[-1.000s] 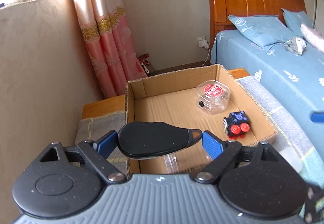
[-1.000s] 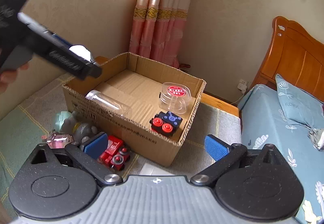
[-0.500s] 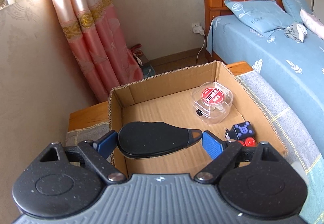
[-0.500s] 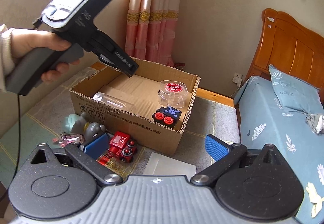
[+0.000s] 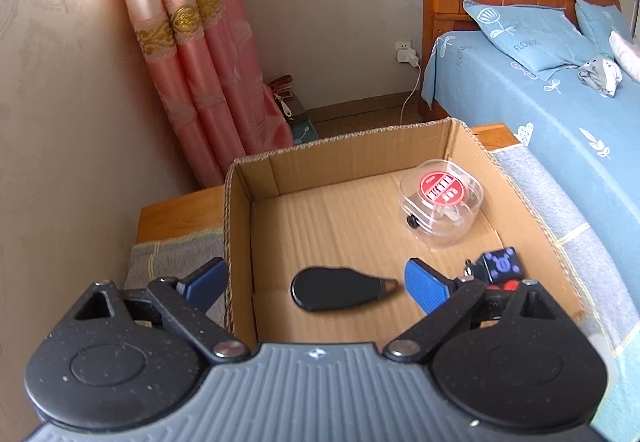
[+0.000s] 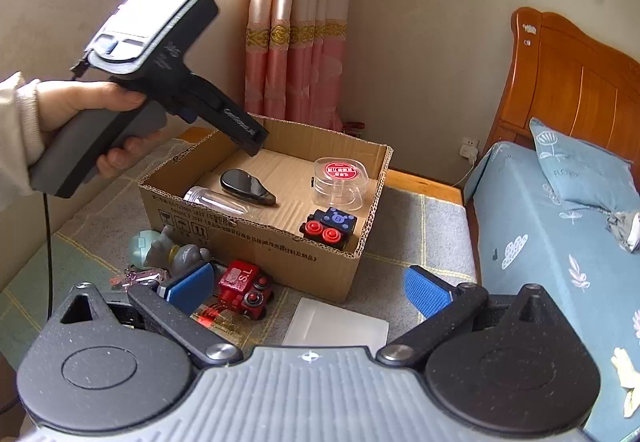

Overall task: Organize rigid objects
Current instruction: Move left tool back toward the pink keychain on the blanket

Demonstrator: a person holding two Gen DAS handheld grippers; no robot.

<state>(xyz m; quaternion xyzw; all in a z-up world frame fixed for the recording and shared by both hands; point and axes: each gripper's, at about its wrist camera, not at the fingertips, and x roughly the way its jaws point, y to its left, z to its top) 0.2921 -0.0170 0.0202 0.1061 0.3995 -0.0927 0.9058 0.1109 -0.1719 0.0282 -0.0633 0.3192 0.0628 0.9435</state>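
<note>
An open cardboard box (image 5: 352, 150) (image 6: 256, 238) stands on a grey blanket. Inside lie a black teardrop-shaped object (image 5: 340, 288) (image 6: 246, 186), a clear round case with a red label (image 5: 440, 206) (image 6: 340, 182), a black toy block with red buttons (image 5: 500, 268) (image 6: 330, 228) and a clear bottle (image 6: 216, 200). My left gripper (image 5: 316, 282) is open and empty above the box, over the black object. My right gripper (image 6: 308, 286) is open and empty in front of the box.
On the blanket in front of the box lie a red toy train (image 6: 242, 288), a grey figurine (image 6: 176, 250), a pink trinket (image 6: 140, 276) and a white flat lid (image 6: 336, 324). A blue bed (image 6: 560, 242) lies to the right. A curtain (image 5: 192, 54) and wall stand behind.
My left gripper opened and let go of the black teardrop object, which now lies on the box floor. The left gripper rose higher above the box. The right gripper pulled back a little.
</note>
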